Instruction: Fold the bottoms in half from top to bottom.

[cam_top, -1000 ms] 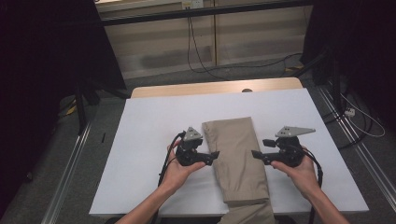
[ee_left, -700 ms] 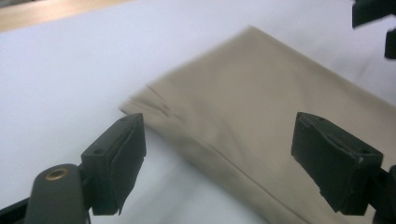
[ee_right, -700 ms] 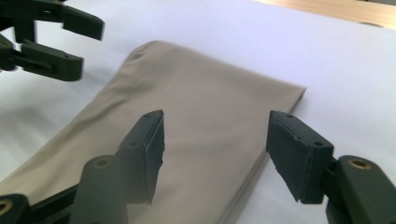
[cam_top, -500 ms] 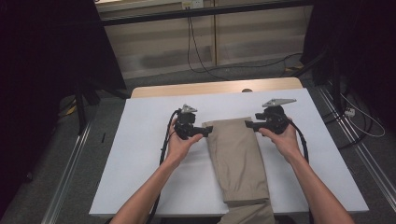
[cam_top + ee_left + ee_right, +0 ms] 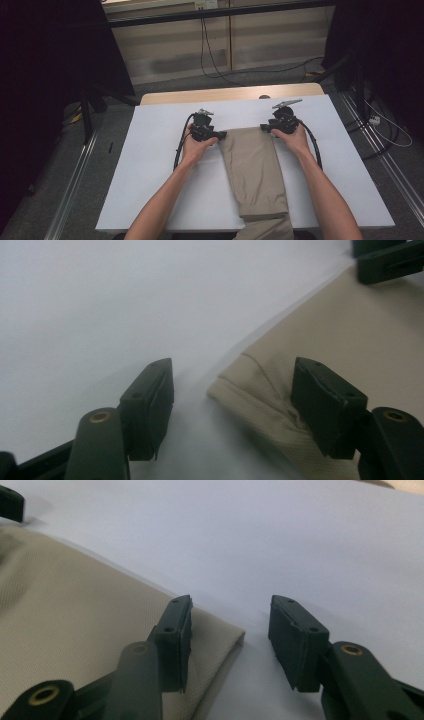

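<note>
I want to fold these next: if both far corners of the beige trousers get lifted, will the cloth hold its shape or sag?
The beige trousers lie flat and limp, so they would probably sag between the left gripper and the right gripper. The woven cloth looks matte, so likely not slippery. The end overhanging the table may drag.

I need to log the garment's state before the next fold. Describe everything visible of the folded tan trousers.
The folded tan trousers are a woven, twill-like cloth with a stitched seam at one far corner. They lie flat as a long narrow strip on the white table cover, and the near end hangs over the table's near edge. The left gripper straddles the far left corner and the right gripper the far right corner. Both sets of jaws have just been closing, with the cloth's corners between them, not yet pinched.
</note>
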Demonstrator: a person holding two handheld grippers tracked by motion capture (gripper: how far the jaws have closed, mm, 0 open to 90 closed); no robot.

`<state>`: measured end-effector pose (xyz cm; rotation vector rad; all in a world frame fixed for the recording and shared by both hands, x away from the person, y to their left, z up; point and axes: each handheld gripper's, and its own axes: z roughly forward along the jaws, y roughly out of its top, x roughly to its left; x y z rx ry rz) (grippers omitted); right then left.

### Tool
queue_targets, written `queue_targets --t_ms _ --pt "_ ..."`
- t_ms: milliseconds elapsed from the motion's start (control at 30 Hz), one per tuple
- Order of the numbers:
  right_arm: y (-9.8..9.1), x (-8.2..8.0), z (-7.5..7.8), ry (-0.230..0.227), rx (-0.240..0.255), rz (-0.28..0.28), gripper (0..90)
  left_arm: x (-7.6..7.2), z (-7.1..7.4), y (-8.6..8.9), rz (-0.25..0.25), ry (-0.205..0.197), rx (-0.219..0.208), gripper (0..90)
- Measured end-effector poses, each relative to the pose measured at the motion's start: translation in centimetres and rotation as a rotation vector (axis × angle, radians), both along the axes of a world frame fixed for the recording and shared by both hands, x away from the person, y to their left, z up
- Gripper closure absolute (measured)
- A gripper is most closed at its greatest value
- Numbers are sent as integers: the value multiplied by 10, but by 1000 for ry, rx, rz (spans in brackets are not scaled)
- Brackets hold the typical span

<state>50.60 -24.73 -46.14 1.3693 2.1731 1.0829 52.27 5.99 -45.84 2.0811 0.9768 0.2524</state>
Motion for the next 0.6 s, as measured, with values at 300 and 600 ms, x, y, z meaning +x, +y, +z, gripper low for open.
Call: queue_targets --t_ms 300,600 --pt "3 -2 1 10 -13 39 623 0 -4 -1 -41 -40 26 373" --pt "6 -5 4 52 18 61 873 -7 -4 -2 -82 8 -52 830"
